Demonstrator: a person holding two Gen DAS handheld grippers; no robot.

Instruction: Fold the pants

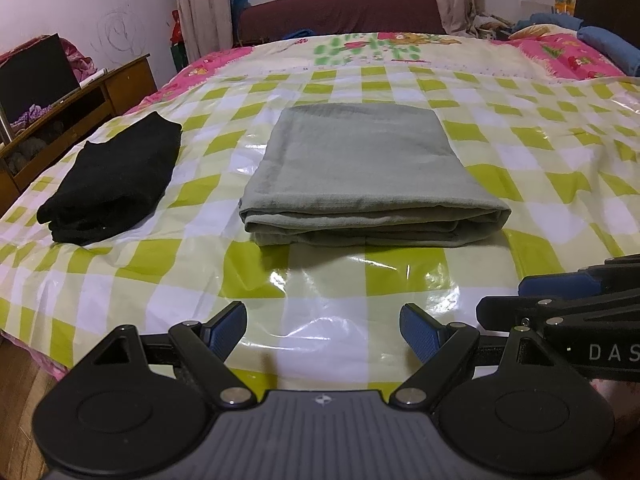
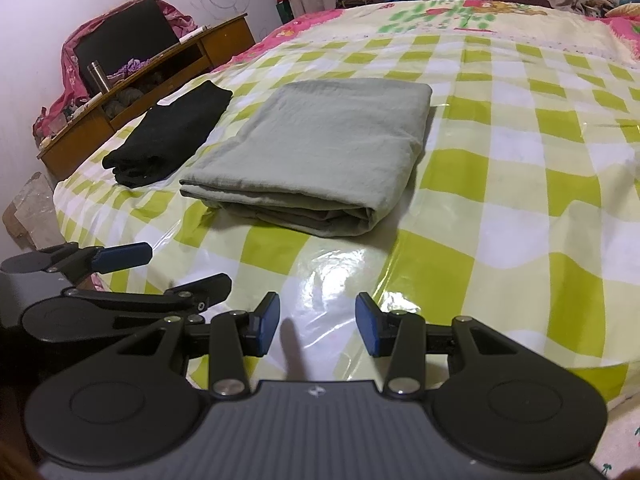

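Note:
Grey-green pants [image 1: 360, 172] lie folded into a flat rectangle on the green-and-white checked plastic sheet [image 1: 340, 300] covering the bed; they also show in the right wrist view [image 2: 320, 152]. My left gripper [image 1: 323, 330] is open and empty, hovering over the sheet just in front of the pants' near edge. My right gripper [image 2: 318, 323] is open and empty, also in front of the pants, slightly to their right. The right gripper shows at the right edge of the left wrist view [image 1: 560, 292]; the left gripper shows at the left in the right wrist view [image 2: 120, 272].
A folded black garment [image 1: 116, 184] lies left of the pants, also in the right wrist view [image 2: 168, 136]. A wooden cabinet [image 2: 160, 64] stands left of the bed. Blue clothes [image 1: 608, 48] lie at the far right. A dark red sofa [image 1: 340, 12] stands beyond the bed.

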